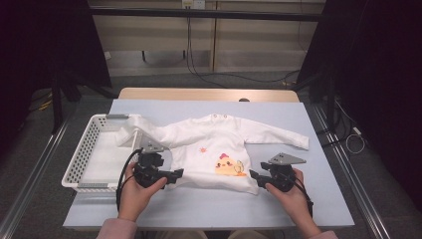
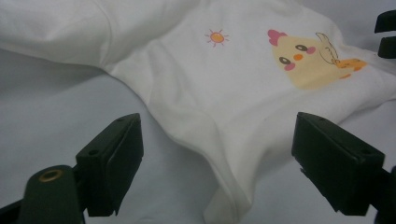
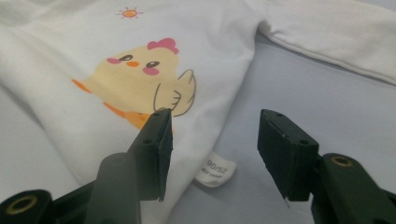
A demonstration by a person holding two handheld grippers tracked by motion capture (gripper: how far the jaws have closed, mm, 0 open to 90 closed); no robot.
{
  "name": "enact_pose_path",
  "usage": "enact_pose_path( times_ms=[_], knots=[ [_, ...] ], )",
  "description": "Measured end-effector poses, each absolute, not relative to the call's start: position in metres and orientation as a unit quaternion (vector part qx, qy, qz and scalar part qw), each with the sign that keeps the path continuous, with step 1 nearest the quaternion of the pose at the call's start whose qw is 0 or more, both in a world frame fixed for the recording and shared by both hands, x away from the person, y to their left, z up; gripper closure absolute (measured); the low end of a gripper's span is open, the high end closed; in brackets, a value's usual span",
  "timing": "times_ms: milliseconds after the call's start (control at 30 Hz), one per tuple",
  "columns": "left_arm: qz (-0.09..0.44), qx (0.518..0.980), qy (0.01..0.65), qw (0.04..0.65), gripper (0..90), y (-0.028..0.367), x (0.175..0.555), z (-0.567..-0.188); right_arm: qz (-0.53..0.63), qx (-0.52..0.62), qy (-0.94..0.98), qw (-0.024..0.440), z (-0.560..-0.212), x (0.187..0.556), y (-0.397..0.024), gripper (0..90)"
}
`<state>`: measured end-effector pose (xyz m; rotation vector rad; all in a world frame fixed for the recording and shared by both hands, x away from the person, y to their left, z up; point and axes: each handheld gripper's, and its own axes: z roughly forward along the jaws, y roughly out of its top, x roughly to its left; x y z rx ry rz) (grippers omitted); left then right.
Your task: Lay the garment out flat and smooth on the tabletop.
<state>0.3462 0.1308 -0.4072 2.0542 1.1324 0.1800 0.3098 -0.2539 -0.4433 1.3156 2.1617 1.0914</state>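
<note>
From above, I see the white shirt (image 1: 209, 144) spread flat beside the basket (image 1: 87, 154), my left gripper (image 1: 171, 175) and right gripper (image 1: 255, 175) at its hem, both open. Through the right gripper view, the shirt's tag (image 3: 214, 169) reads 90/52.

Both forearms came in from the bottom of the high view, pink sleeve cuffs just showing. The left hand (image 1: 135, 191) wrapped around the left tool (image 1: 175, 174) from below, its body pointing across to the right, grey three-cornered plate on top and cable looping down past the wrist. Its jaws stood wide apart with nothing pinched between the pads. The right hand (image 1: 291, 196) held the right tool (image 1: 255, 175) aimed the opposite way, so the two tips faced each other, well apart. Its jaws were parted too, about halfway, pads pressing on nothing.
</note>
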Motion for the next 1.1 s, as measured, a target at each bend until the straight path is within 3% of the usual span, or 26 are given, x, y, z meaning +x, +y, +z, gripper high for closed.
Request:
enact_pose_path(
  times_ms=[167,200,300,467,500,567,667,900,1100],
  knots=[
    [0.080,0.829,0.422,0.357,19.3,0.136,0.342,-0.408,0.379,0.461,0.780,0.189,-0.448,0.305,-0.249,46.6],
    [0.077,0.815,0.439,0.371,19.4,0.133,0.341,-0.410,0.375,0.460,0.782,0.190,-0.449,0.305,-0.249,47.1],
    [0.073,0.824,0.431,0.360,19.4,0.132,0.340,-0.414,0.369,0.456,0.788,0.185,-0.452,0.306,-0.247,52.7],
    [0.068,0.814,0.442,0.370,20.5,0.129,0.340,-0.419,0.367,0.453,0.794,0.170,-0.457,0.308,-0.245,69.9],
    [0.073,0.825,0.431,0.359,20.7,0.130,0.341,-0.419,0.367,0.449,0.798,0.165,-0.456,0.309,-0.245,77.8],
    [0.069,0.828,0.430,0.353,20.8,0.130,0.341,-0.419,0.366,0.443,0.802,0.165,-0.455,0.310,-0.245,84.6],
    [0.065,0.827,0.427,0.360,20.8,0.131,0.343,-0.420,0.371,0.440,0.802,0.162,-0.454,0.311,-0.246,90.0],
    [0.068,0.828,0.426,0.358,21.1,0.129,0.343,-0.422,0.399,0.454,0.778,0.173,-0.446,0.320,-0.257,90.0],
    [0.069,0.826,0.429,0.358,26.5,0.129,0.343,-0.422,0.403,0.454,0.773,0.184,-0.443,0.326,-0.258,90.0]
  ],
)
